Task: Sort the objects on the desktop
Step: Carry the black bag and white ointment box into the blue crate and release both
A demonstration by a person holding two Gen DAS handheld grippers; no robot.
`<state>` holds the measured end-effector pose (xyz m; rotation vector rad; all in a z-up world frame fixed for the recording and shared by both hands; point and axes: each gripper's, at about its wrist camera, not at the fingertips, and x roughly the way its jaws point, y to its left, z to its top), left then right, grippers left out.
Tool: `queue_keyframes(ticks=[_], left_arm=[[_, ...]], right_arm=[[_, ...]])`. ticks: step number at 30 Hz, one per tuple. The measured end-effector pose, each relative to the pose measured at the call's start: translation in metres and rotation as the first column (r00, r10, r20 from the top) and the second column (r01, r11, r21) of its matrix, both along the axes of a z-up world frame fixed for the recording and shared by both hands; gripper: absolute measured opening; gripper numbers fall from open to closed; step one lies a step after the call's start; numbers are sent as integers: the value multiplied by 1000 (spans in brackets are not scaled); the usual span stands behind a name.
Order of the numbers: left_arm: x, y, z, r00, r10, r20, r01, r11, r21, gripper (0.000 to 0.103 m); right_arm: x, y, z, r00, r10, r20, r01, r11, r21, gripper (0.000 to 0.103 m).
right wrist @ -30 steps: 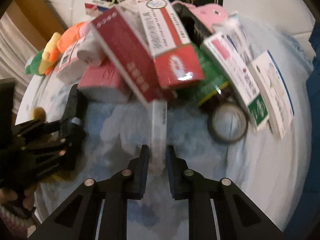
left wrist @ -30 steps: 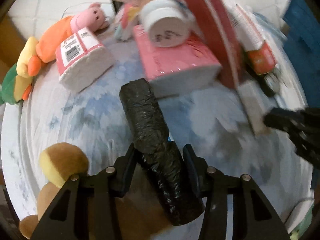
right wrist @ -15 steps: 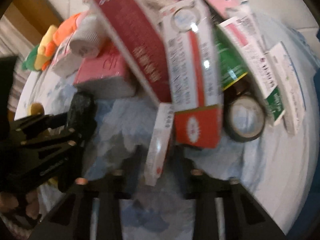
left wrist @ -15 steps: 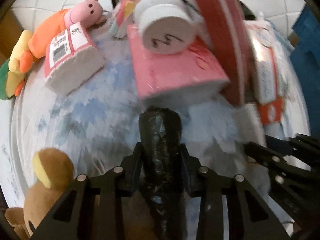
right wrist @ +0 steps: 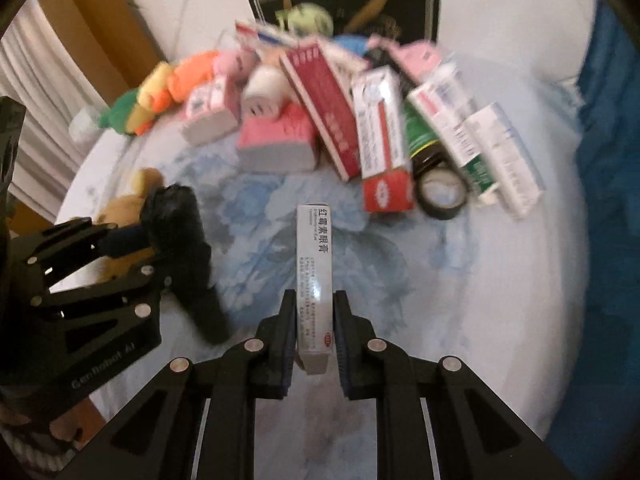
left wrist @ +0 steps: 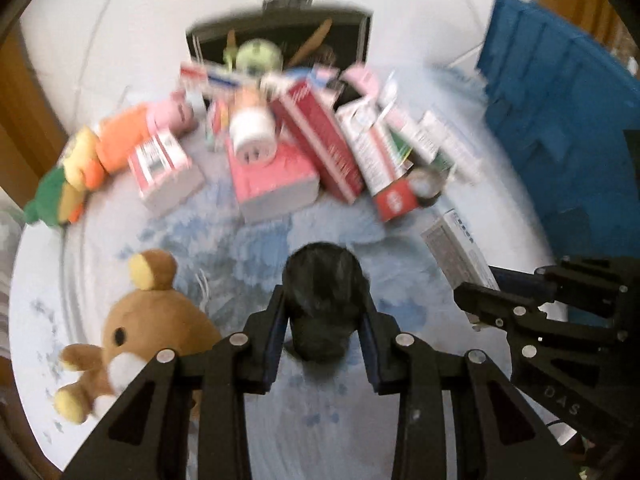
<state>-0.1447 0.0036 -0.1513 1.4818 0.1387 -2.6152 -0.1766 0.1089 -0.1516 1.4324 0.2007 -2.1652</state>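
My left gripper (left wrist: 323, 320) is shut on a black roll of bags (left wrist: 323, 300) and holds it above the blue-flowered cloth; the roll also shows in the right wrist view (right wrist: 180, 248). My right gripper (right wrist: 315, 332) is shut on a slim white medicine box (right wrist: 315, 276), lifted off the cloth; the box shows at the right of the left wrist view (left wrist: 458, 252). A pile of objects lies beyond: a dark red box (right wrist: 324, 108), a red and white box (right wrist: 384, 140), pink tissue packs (right wrist: 276, 140), a white roll (right wrist: 262, 98).
A brown plush bear (left wrist: 148, 320) lies at the left. An orange and pink plush (left wrist: 136, 136) and a green and yellow plush (left wrist: 60, 192) lie farther back. A black tape ring (right wrist: 442, 194), white boxes (right wrist: 504, 156), an open black case (left wrist: 280, 44) and a blue crate (left wrist: 560, 128) surround the pile.
Both grippers have lifted and pulled back from the pile. The black roll rose with the left gripper, and the slim white box came away from the pile in the right gripper.
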Motion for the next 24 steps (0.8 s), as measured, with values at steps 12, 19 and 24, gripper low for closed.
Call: queue_keyframes(ticks=[12,19,24], left_arm=[[29,57,113,943,-103,-317,79,993,-89,33],[30,117,184,860,-188,-475,139,981,-137,33],[27,169,226,794,-251,-553,196,968,-157,33]], right_arm=[[70,50,138,927,-140,-349,109,988,-107,17],[101,112,209,838,-251,-484,193,967,-168,17],[119,177,240,754,-358,-551,290,934,-210,17]])
